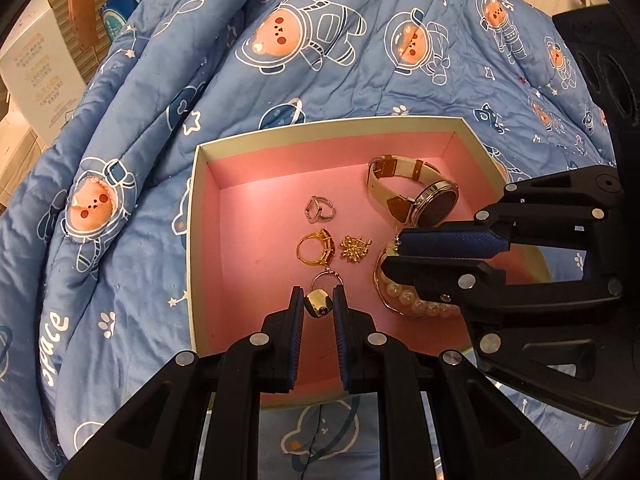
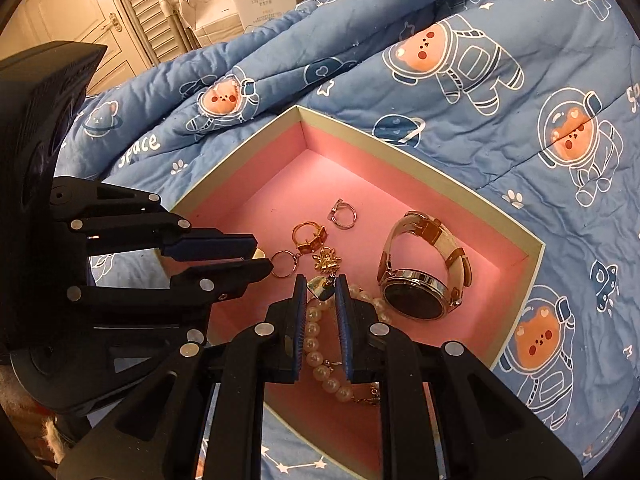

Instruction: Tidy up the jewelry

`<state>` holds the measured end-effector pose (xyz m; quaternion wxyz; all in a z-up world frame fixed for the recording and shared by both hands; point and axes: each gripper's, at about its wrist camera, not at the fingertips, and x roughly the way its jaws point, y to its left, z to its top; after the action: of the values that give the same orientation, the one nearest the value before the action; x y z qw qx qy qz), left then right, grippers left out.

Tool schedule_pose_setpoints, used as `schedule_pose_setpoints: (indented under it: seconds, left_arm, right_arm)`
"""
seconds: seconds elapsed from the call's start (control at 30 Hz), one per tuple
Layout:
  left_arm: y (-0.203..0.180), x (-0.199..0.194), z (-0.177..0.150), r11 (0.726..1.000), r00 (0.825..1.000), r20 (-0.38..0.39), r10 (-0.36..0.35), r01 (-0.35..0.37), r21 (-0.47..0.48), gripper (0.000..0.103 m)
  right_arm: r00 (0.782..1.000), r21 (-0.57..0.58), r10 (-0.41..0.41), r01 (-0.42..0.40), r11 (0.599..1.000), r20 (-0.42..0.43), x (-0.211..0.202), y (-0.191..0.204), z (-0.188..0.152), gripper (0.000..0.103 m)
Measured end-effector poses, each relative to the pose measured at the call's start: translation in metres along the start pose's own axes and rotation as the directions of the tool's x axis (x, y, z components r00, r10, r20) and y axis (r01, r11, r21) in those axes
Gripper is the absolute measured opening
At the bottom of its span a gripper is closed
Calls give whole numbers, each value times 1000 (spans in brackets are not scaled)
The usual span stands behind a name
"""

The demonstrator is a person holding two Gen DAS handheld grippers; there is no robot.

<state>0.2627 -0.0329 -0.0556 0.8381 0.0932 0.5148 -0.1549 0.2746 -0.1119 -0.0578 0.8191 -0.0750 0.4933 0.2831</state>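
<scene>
blue astronaut-bear quilt [image 1: 360, 80], louvered door [image 2: 136, 4], white cardboard box [image 1: 36, 80]

The blue quilt [image 1: 168, 184] is printed with the word "space" in white.

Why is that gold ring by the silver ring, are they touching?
Apart. The left wrist view shows pink box floor between the gold ring with amber stone and the silver ring.

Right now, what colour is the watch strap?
Cream with brown trim on the watch strap, clearest in the right wrist view.
</scene>
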Motion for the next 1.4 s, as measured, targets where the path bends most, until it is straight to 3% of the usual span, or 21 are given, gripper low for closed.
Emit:
schedule_pose_setpoints:
  seconds: [0.43, 0.5, 0.57, 0.87, 1.03, 1.13, 1.23, 1.27, 1.33, 1.37, 1.4]
  left_arm:
    - [3, 4, 0, 1000, 1000, -2, 15, -15, -5, 16]
    - [2, 3, 0, 1000, 1000, 2, 26, -26, -4, 21]
    - [4, 1, 0, 999, 999, 11, 35, -35, -9, 34]
    - [4, -24, -4, 998, 995, 82, 64, -63, -9, 59]
    - [3, -34, -9, 995, 990, 101, 99, -100, 4, 60]
    - [7, -43, -13, 995, 987, 128, 100, -99, -7, 67]
    - [11, -57, -22, 994, 979, 175, 102, -94, -55, 78]
    - [13, -63, -27, 993, 975, 199, 100, -86, -80, 81]
    - [16, -80, -40, 988, 956, 271, 110, -75, -137, 86]
    - [16, -91, -48, 984, 942, 314, 120, -70, -164, 91]
    - [14, -102, -57, 980, 924, 360, 131, -65, -190, 95]
  right_arm:
    - [999, -40, -30, 29, 999, -30, 17, -4, 0, 15]
    - [999, -44, -36, 35, 998, -29, 18, -5, -1, 15]
    - [999, -45, -42, 40, 998, -28, 18, -7, -2, 15]
    - [1000, -39, -27, 27, 999, -3, 4, -15, -10, 16]
    - [1000, -22, -20, 20, 1000, 10, -2, -16, -11, 16]
    - [999, 1, -2, 2, 1000, 39, -11, -15, -12, 16]
    - [995, 26, -34, 31, 999, 97, -31, -10, -19, 17]
    - [991, 38, -49, 44, 998, 127, -41, -7, -22, 20]
    - [972, 75, -110, 97, 993, 206, -64, 0, -32, 45]
    - [954, 104, -146, 122, 987, 263, -78, 5, -40, 65]
    - [934, 133, -168, 132, 982, 317, -92, 10, -48, 72]
